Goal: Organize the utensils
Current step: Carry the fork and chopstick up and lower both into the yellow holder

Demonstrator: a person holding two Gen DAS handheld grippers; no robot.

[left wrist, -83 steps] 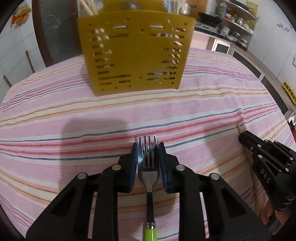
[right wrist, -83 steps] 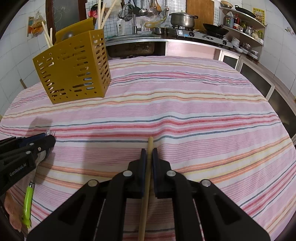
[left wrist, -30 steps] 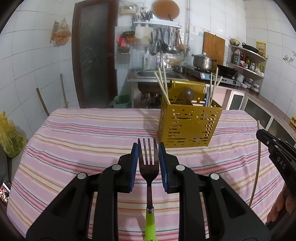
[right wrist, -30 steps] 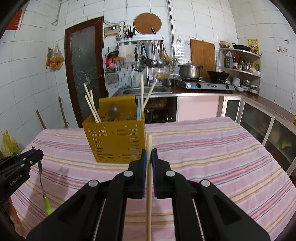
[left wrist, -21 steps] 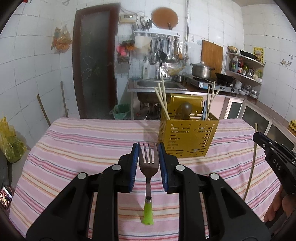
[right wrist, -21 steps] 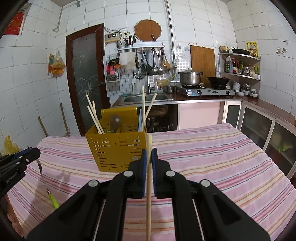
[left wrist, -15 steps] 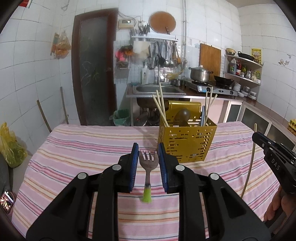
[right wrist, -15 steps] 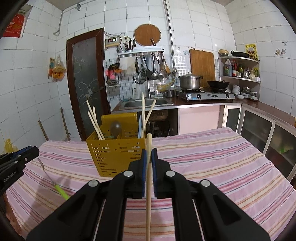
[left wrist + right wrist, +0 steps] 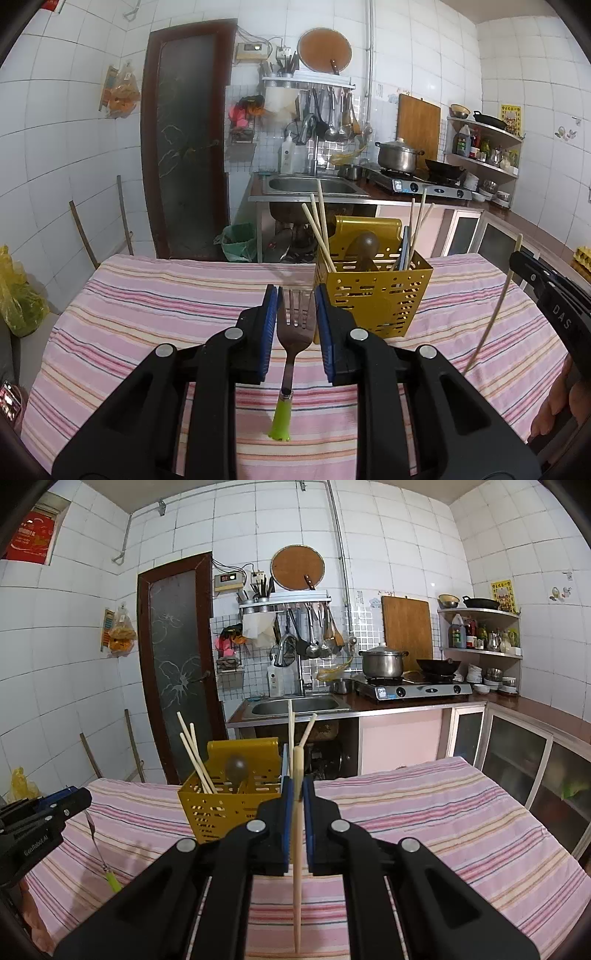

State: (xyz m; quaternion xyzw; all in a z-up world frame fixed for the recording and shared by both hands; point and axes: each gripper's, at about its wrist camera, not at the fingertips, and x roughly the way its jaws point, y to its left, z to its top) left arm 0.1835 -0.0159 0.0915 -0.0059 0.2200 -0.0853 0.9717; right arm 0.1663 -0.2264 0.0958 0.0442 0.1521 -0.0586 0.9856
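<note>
My left gripper [image 9: 295, 308] is shut on a steel fork [image 9: 293, 332] with a green handle; it hangs handle-down, lifted above the striped table [image 9: 147, 314]. The yellow perforated utensil holder [image 9: 371, 299] stands just ahead and to the right, with several chopsticks and a dark spoon in it. My right gripper [image 9: 297, 794] is shut on a wooden chopstick [image 9: 296, 849], held upright in front of the holder [image 9: 229, 805]. The chopstick also shows in the left wrist view [image 9: 491, 317]. The fork also shows in the right wrist view [image 9: 96, 845].
A pink striped cloth covers the table [image 9: 424, 812]. Behind it stand a sink [image 9: 306, 186], a stove with a pot [image 9: 399, 158], shelves at the right and a dark door [image 9: 184, 140]. A green bin [image 9: 240, 245] sits on the floor.
Both grippers have risen from the table with the fork and the chopstick and tipped level. The fork's handle has swung down away from the camera. The holder now looks farther off.
</note>
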